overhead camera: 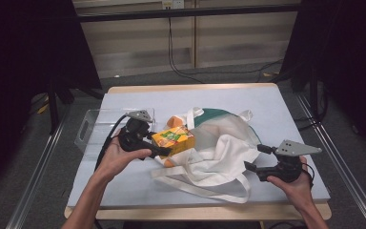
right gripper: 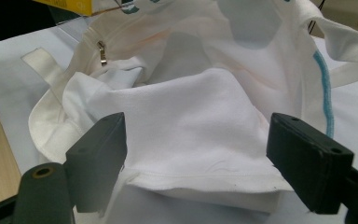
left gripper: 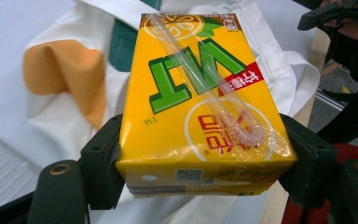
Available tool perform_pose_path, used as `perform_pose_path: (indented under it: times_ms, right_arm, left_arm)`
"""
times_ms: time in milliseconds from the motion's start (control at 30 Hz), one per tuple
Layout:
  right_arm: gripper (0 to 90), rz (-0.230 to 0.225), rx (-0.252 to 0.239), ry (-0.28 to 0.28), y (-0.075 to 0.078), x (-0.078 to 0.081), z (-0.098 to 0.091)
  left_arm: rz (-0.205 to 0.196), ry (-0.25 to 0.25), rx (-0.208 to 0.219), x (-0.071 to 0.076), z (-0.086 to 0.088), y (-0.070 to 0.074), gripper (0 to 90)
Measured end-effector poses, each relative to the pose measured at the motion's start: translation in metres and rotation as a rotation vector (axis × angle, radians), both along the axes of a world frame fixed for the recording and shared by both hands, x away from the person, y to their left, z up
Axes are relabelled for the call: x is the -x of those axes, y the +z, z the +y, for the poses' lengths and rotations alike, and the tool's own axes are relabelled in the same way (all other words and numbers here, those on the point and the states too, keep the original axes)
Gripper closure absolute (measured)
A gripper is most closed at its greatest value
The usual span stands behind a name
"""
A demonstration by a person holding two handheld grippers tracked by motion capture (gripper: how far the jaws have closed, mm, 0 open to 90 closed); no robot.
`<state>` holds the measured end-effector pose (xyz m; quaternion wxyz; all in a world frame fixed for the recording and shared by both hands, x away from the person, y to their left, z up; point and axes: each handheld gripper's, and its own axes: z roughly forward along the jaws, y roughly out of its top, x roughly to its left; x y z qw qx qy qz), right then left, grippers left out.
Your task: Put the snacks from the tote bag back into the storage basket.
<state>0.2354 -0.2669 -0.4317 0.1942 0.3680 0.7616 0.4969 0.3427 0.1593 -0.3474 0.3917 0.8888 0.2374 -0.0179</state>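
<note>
A yellow drink carton [overhead camera: 173,137] with a wrapped straw on its top face is clamped between the jaws of my left gripper [overhead camera: 170,145], just above the left side of a white tote bag [overhead camera: 219,148]. In the left gripper view the carton [left gripper: 200,102] sits square between both pads, which press its sides; the left gripper [left gripper: 205,157] is shut on it. My right gripper [overhead camera: 253,157] is at the bag's right edge. In the right gripper view its jaws stand wide, the right gripper [right gripper: 203,154] open, with a fold of the bag [right gripper: 191,116] lying between them.
A clear plastic bin [overhead camera: 95,126] stands on the grey table mat [overhead camera: 138,98] at the left. An orange item [overhead camera: 174,121] lies by the bag's mouth behind the carton. The bag's straps [overhead camera: 209,188] trail toward the table's front edge.
</note>
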Motion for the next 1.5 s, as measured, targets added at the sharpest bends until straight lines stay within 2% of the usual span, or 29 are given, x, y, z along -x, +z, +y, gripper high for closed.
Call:
perform_pose_path:
  times_ms: [33,167,200,267,367,400,500,600,700,767,800,833,867,967,1100,1167,1233,1333,1400,1433,1467,1500]
  right_arm:
    - [20.0,0.000,0.000,-0.004,0.000,0.000,0.000]
    - [20.1,0.000,0.002,-0.003,0.000,0.000,-0.001]
    - [20.0,0.000,0.004,-0.006,0.000,0.000,-0.001]
    - [20.0,-0.001,0.003,-0.006,0.000,0.000,-0.001]
    - [20.0,0.004,0.001,0.005,-0.002,-0.001,-0.001]
    - [20.0,0.004,0.001,0.005,-0.002,-0.001,-0.001]
    - [20.0,0.008,-0.002,0.005,-0.003,-0.001,-0.002]
    - [19.9,0.013,-0.025,0.004,-0.004,-0.002,-0.004]
    - [19.9,0.009,-0.019,0.005,-0.004,-0.003,-0.004]
    - [19.8,0.008,-0.018,0.007,-0.004,-0.003,-0.004]
    - [19.0,0.007,-0.023,0.003,-0.003,-0.004,-0.004]
    - [19.0,0.007,-0.023,0.003,-0.003,-0.004,-0.004]
    - [19.0,0.006,-0.021,0.010,-0.003,-0.006,-0.002]
    - [19.1,0.009,-0.021,0.014,-0.003,-0.006,0.000]
    - [19.3,0.009,-0.009,0.027,-0.002,-0.006,0.004]
    - [19.7,0.009,-0.001,0.037,-0.002,-0.005,0.007]
    - [19.7,0.009,0.001,0.039,-0.002,-0.005,0.007]
    - [19.7,0.008,-0.001,0.035,-0.002,-0.005,0.006]
    - [19.7,0.007,-0.002,0.035,-0.002,-0.005,0.006]
    - [19.7,0.007,-0.001,0.036,-0.002,-0.005,0.005]
    - [19.7,0.008,-0.002,0.035,-0.002,-0.005,0.005]
    - [19.7,0.008,-0.002,0.035,-0.002,-0.005,0.005]
  left_arm:
    - [0.009,0.006,0.017,-0.002,0.003,0.000,27.5]
    - [0.009,0.019,-0.011,-0.006,0.011,0.001,27.4]
    - [0.010,0.035,-0.027,-0.008,0.016,0.002,27.5]
    - [0.004,0.032,-0.040,-0.009,0.018,0.003,27.4]
    - [0.004,0.071,-0.029,-0.015,0.027,0.004,27.5]
    - [0.008,0.074,-0.043,-0.017,0.030,0.005,27.4]
    - [0.009,0.093,-0.047,-0.020,0.033,0.005,27.4]
    - [0.011,0.129,-0.045,-0.028,0.041,0.005,27.4]
    - [0.012,0.159,-0.041,-0.031,0.045,0.007,27.5]
    - [0.018,0.157,-0.045,-0.032,0.047,0.008,27.4]
    - [0.016,0.188,-0.052,-0.032,0.050,0.009,27.4]
    - [0.016,0.188,-0.052,-0.032,0.050,0.009,27.4]
    - [0.024,0.213,-0.066,-0.033,0.055,0.011,27.4]
    - [0.039,0.226,-0.069,-0.034,0.058,0.012,27.4]
    - [0.055,0.244,-0.093,-0.038,0.066,0.014,27.4]
    - [0.072,0.269,-0.099,-0.043,0.070,0.013,27.4]
    - [0.087,0.277,-0.113,-0.048,0.074,0.012,27.4]
    - [0.102,0.282,-0.159,-0.056,0.080,0.011,27.4]
    - [0.106,0.286,-0.160,-0.057,0.081,0.011,27.4]
    - [0.111,0.309,-0.148,-0.058,0.081,0.011,27.5]
    - [0.115,0.310,-0.172,-0.061,0.084,0.013,27.5]
    - [0.115,0.310,-0.172,-0.061,0.084,0.013,27.4]
